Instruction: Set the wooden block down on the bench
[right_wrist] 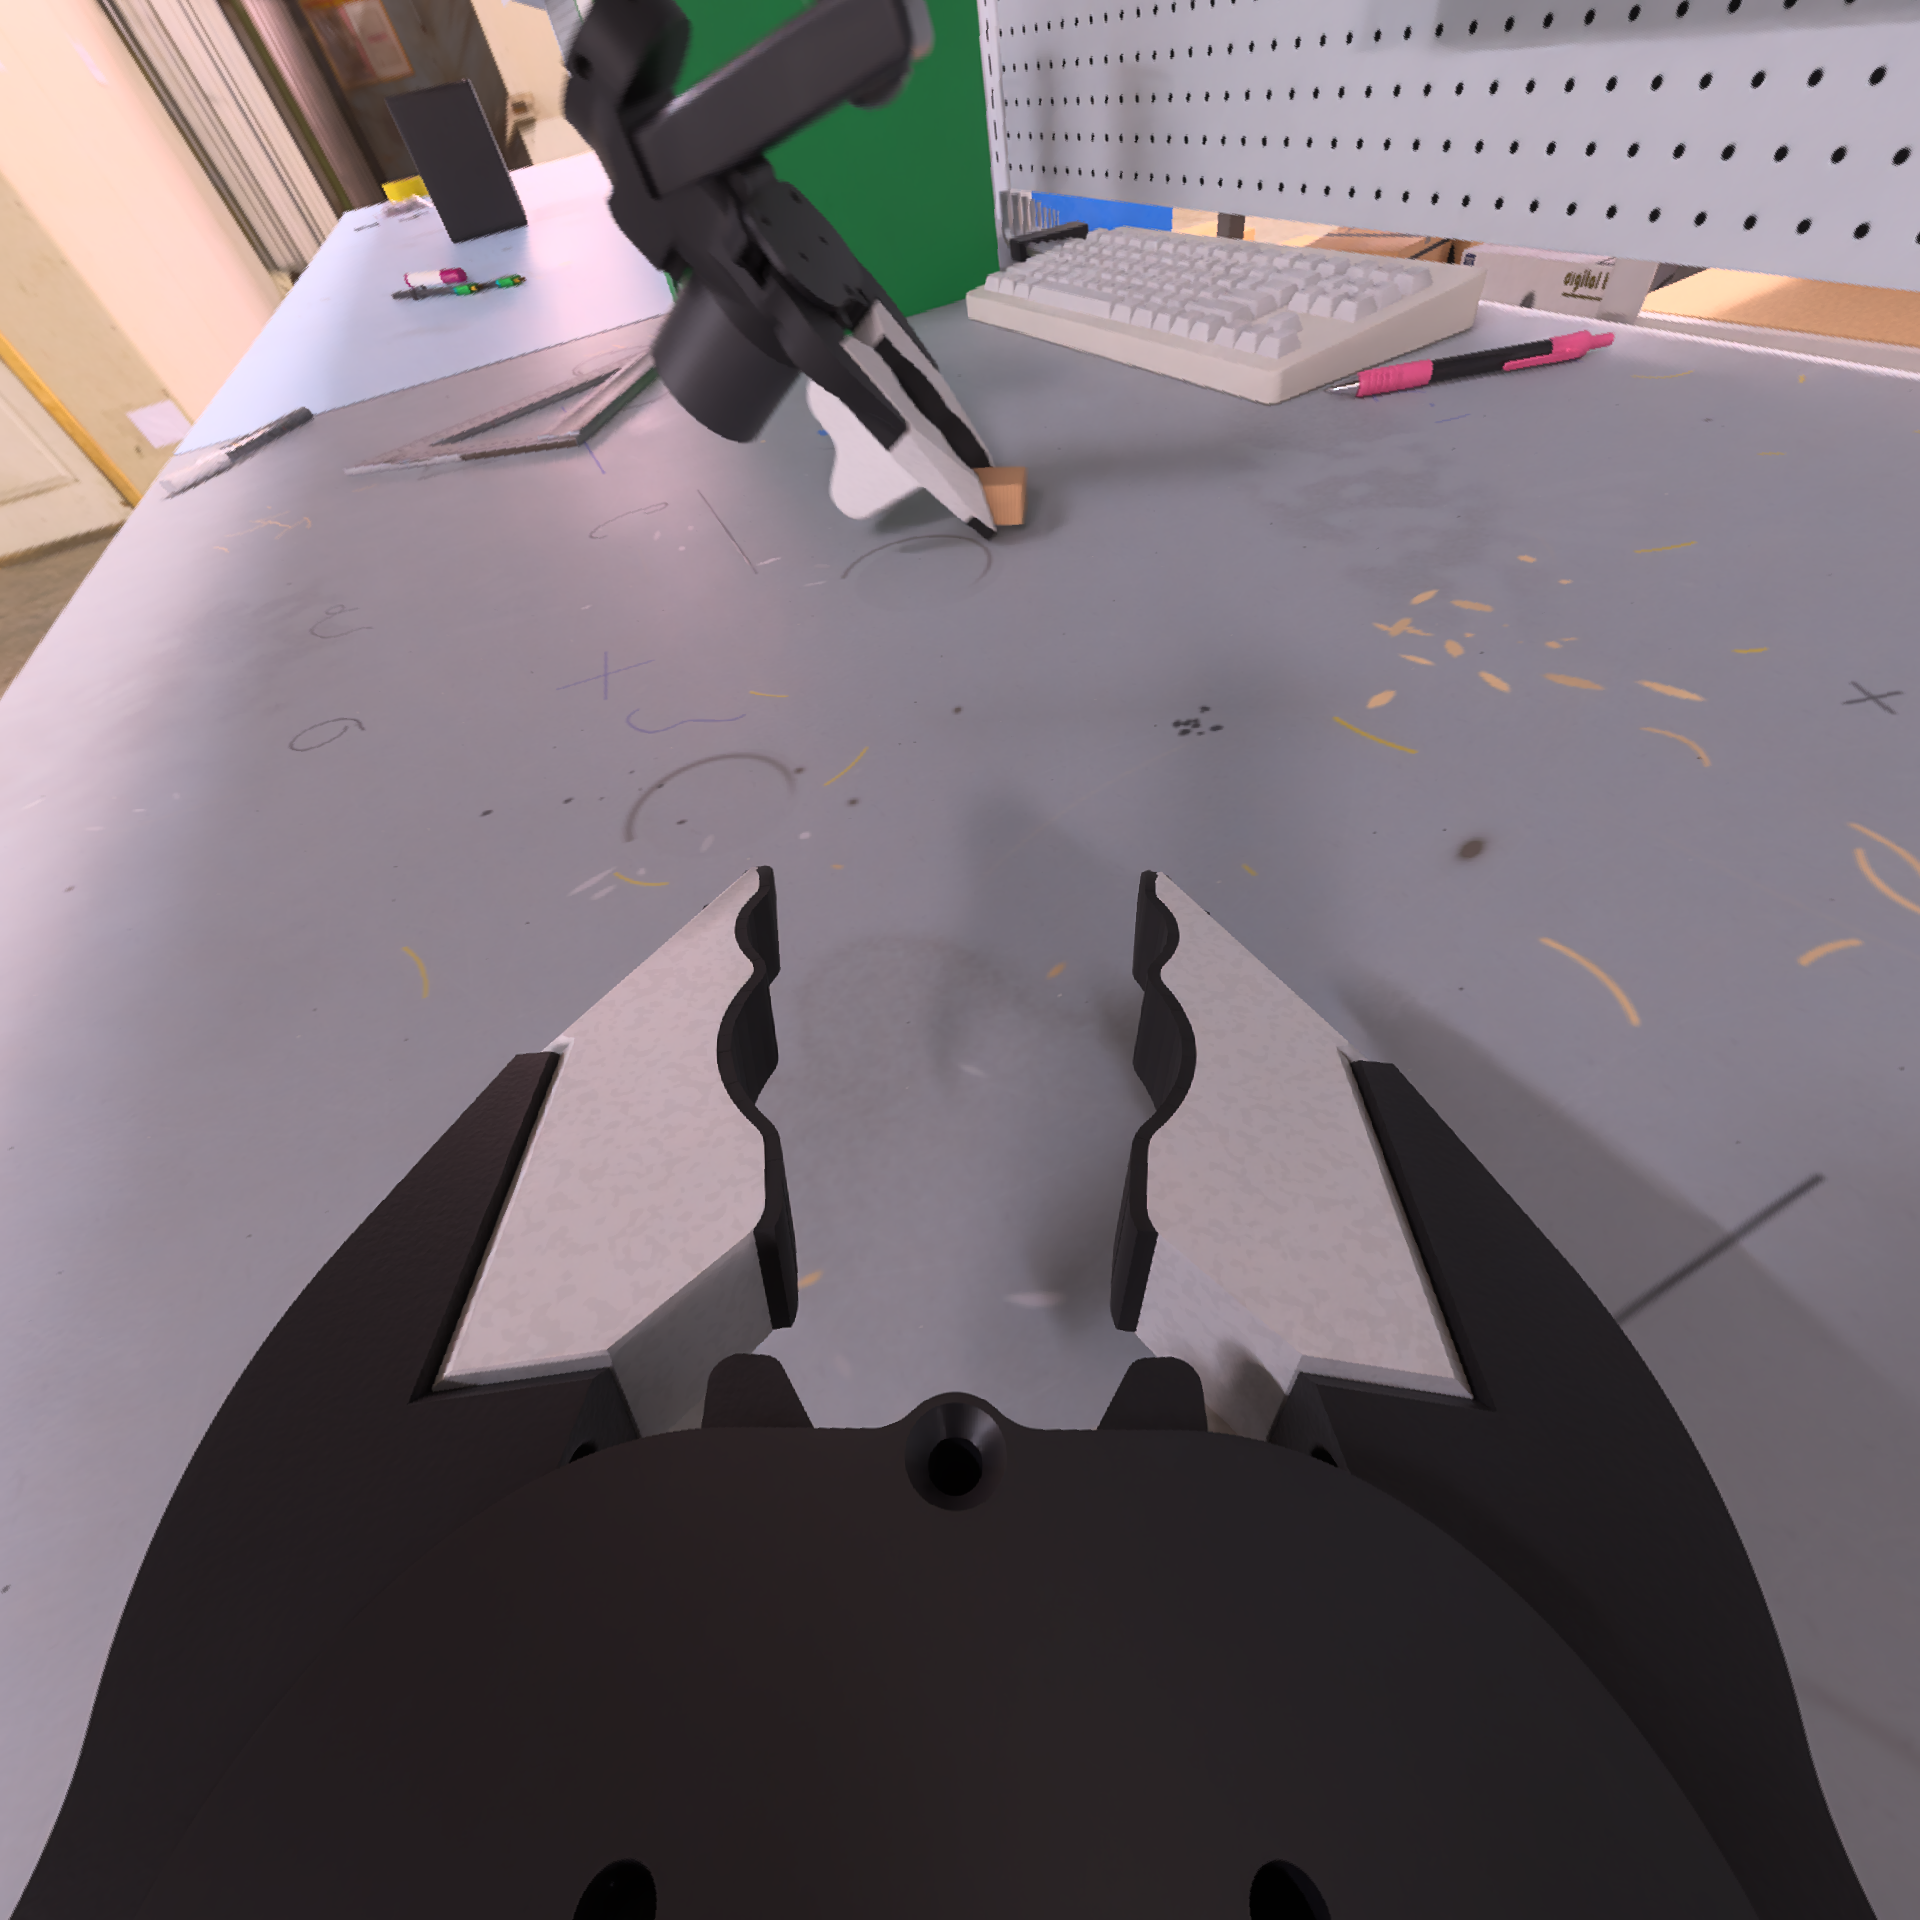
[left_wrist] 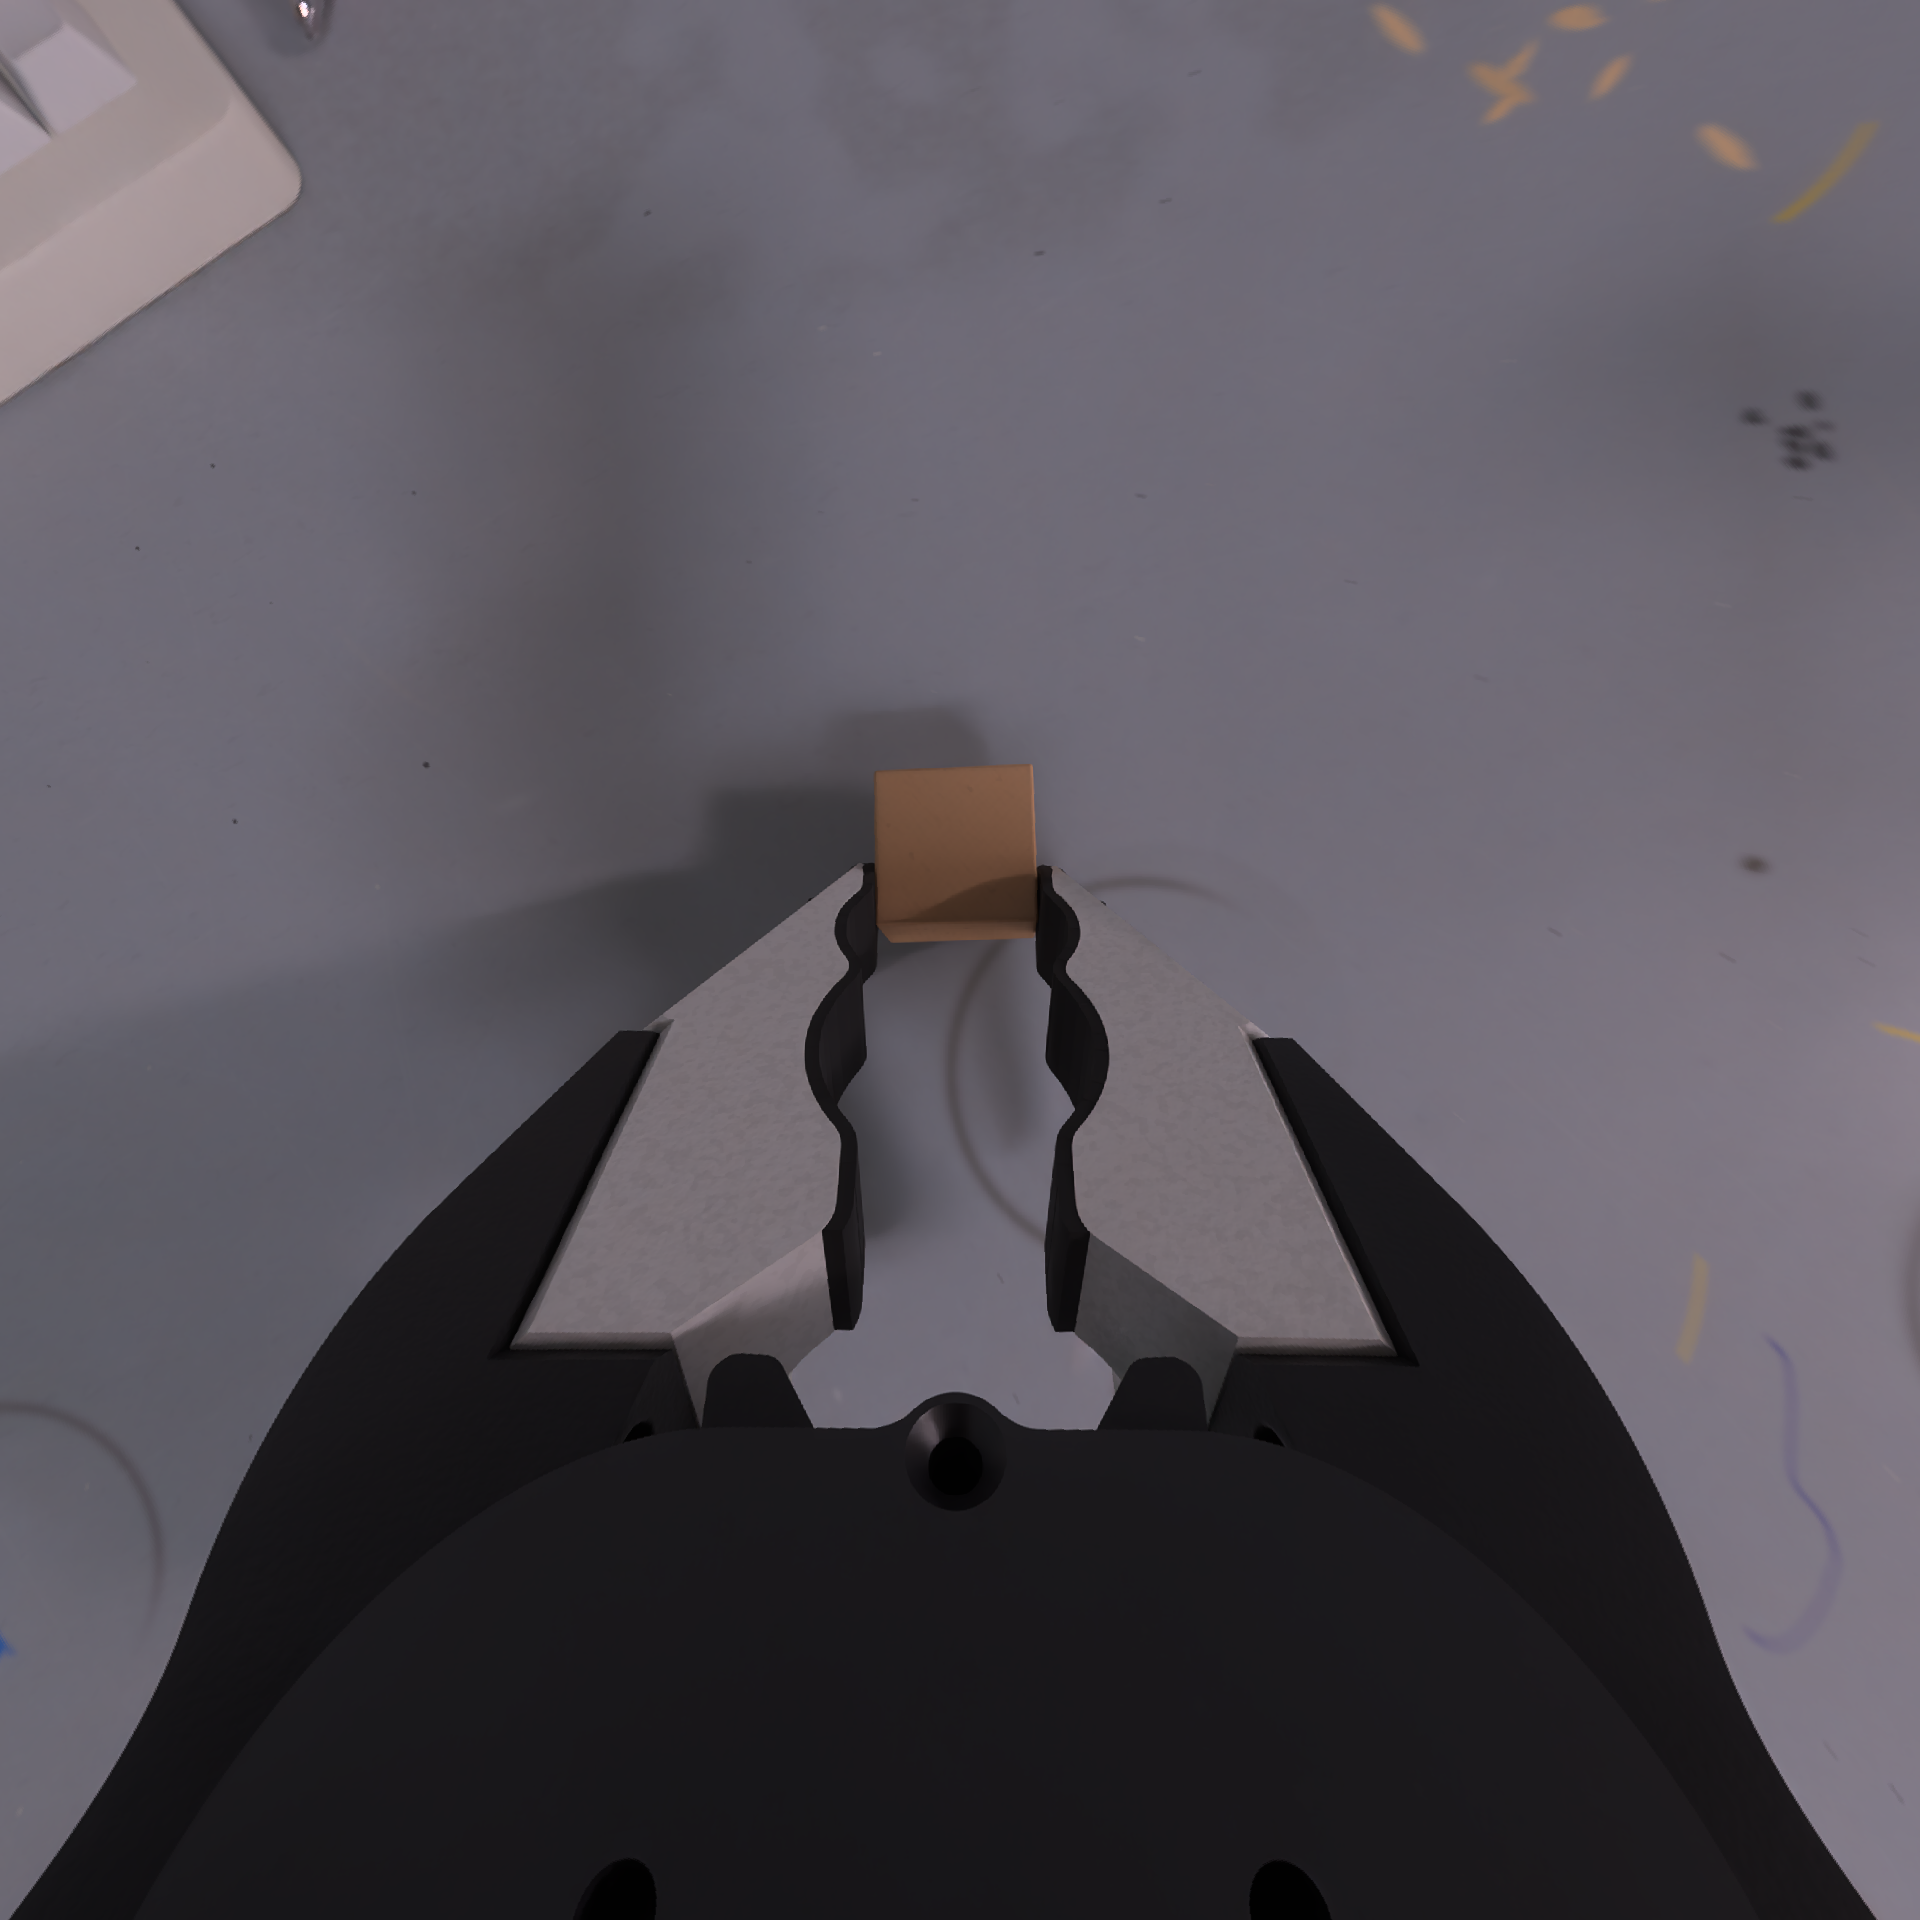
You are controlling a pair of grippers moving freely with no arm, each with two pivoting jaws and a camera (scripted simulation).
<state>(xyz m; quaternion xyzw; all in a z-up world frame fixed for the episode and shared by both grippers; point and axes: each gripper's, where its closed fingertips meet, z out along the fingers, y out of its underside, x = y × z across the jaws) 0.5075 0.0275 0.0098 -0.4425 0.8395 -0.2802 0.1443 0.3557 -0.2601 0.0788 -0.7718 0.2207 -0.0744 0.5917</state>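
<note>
Currently the left gripper (left_wrist: 956, 902) pinches the block (left_wrist: 956, 852) at the very fingertips; both pads touch its side faces, and most of the block juts out past the tips toward 12 o'clock. Jaws are narrow, set to block width. In the right wrist view the same gripper (right_wrist: 982, 509) tilts steeply down, tips at or almost at the bench (right_wrist: 1143, 644), with the block (right_wrist: 1008, 496) low against the surface. Whether its underside rests on the bench or hovers just off it, I cannot tell; the shadow sits tight to it.

Right gripper (right_wrist: 956, 894): jaws wide, nothing between them, hanging over bare bench. The block lies well off at its 12 o'clock, so the left one is plainly nearer and owns the move.

Block looks near-cubic, no clear long axis.

Surroundings: a pencilled ring (left_wrist: 1023, 1039) on the bench beneath the left fingers, at 6 o'clock from the block. Keyboard (right_wrist: 1226, 301) and pink pen (right_wrist: 1475, 364) lie toward 1 o'clock in the right view, well apart.

Judgement: placement is nearly done. What remains is a slight lowering if needed, then parting the jaws. With so shallow a grip, the block could tip as it lets go.
</note>
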